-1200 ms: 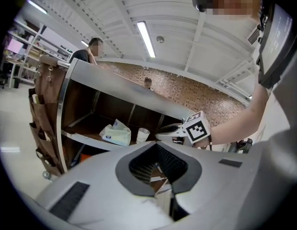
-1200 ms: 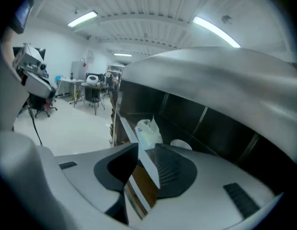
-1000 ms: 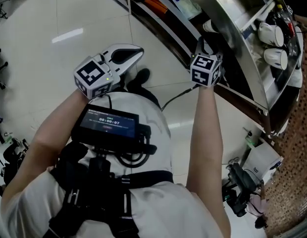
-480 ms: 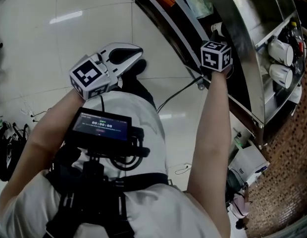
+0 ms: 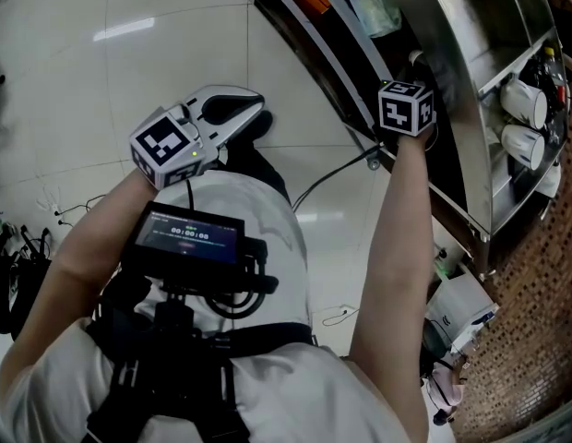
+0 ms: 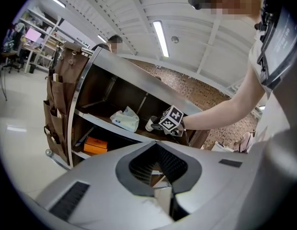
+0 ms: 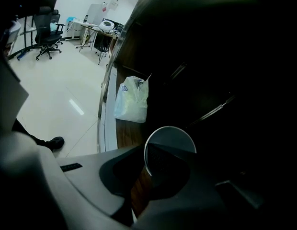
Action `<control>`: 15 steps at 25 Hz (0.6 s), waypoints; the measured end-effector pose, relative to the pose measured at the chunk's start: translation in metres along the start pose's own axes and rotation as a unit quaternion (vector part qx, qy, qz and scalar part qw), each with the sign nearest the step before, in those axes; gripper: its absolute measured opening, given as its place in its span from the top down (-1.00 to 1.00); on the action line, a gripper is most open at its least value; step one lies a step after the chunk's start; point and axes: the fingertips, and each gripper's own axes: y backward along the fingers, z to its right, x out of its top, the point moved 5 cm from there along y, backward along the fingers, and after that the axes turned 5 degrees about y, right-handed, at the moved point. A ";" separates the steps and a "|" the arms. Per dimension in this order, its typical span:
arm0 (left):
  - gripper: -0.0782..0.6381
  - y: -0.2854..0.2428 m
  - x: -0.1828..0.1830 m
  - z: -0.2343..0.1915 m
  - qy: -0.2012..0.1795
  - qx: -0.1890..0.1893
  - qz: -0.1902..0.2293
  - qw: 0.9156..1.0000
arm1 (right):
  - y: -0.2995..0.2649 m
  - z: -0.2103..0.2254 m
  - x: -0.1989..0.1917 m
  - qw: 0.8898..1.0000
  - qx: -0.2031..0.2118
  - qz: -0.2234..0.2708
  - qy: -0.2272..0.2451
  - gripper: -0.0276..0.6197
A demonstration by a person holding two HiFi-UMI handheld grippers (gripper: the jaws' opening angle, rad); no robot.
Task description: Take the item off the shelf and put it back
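Note:
A white cup (image 7: 170, 137) stands on the wooden middle shelf (image 7: 123, 131) of a metal shelf unit (image 5: 452, 72). My right gripper (image 7: 147, 152) reaches into that shelf, its jaws closing with the cup's wall between them: one jaw inside the rim, the other outside against it. In the head view only a bit of the cup (image 5: 417, 58) shows beyond the right gripper (image 5: 411, 83). From the left gripper view the cup (image 6: 151, 123) sits beside the marker cube. My left gripper (image 5: 232, 109) (image 6: 156, 145) hangs over the floor, shut and empty.
A white tissue pack (image 7: 132, 99) (image 6: 123, 120) lies on the same shelf left of the cup. An orange box (image 6: 96, 145) sits one shelf lower. Two white mugs (image 5: 524, 118) lie in a further compartment. A cable (image 5: 332, 175) runs across the tiled floor. A brown bag hangs at the shelf's end (image 6: 60, 104).
My right arm has pushed further in under the shelf's top, toward the cup. The left gripper has stayed where it was.

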 end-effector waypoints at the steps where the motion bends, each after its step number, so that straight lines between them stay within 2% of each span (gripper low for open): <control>1: 0.76 0.000 -0.001 0.001 -0.001 -0.001 0.002 1.000 | 0.003 -0.001 0.001 1.000 0.001 0.004 -0.002 0.84; 8: 0.76 -0.004 0.007 0.016 -0.015 -0.024 0.001 1.000 | 0.030 -0.017 0.011 0.998 0.026 0.045 -0.027 0.84; 15: 0.76 -0.002 0.018 0.020 -0.025 -0.028 -0.005 0.999 | 0.058 -0.042 0.017 0.994 0.057 0.089 -0.041 0.85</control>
